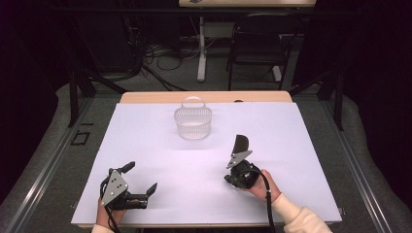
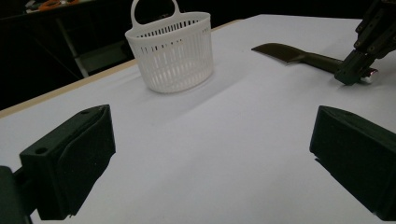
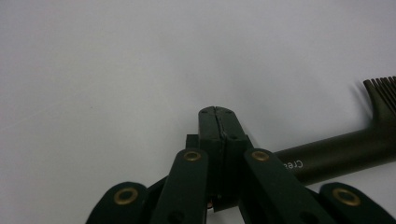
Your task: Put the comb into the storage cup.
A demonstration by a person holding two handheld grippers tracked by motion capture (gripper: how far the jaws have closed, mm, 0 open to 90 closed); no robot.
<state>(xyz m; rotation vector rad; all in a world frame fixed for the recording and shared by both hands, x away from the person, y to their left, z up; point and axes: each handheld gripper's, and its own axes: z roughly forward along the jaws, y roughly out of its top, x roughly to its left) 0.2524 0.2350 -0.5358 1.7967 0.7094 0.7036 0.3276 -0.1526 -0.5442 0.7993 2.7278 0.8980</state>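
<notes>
Resting low over the white table [image 1: 145, 145], the right gripper [image 3: 216, 114] has its jaws pressed fully together, and they appear to pinch the end of a dark comb's [image 3: 348, 151] handle; the contact itself is hidden beneath them. The comb lies flat just beyond that gripper, right of centre, its teeth pointing away toward the far edge. The left gripper [image 1: 141, 180] waits near the front left corner, jaws spread wide and empty. A white slatted basket [image 1: 193, 122] stands upright toward the far edge, well apart from both. Such a slim hold at the handle's end could let the comb swivel or slip if lifted. The tabletop is plain white with a wooden rim; behind it, a dark room, a black chair [image 1: 257, 46] and cables on the floor.
</notes>
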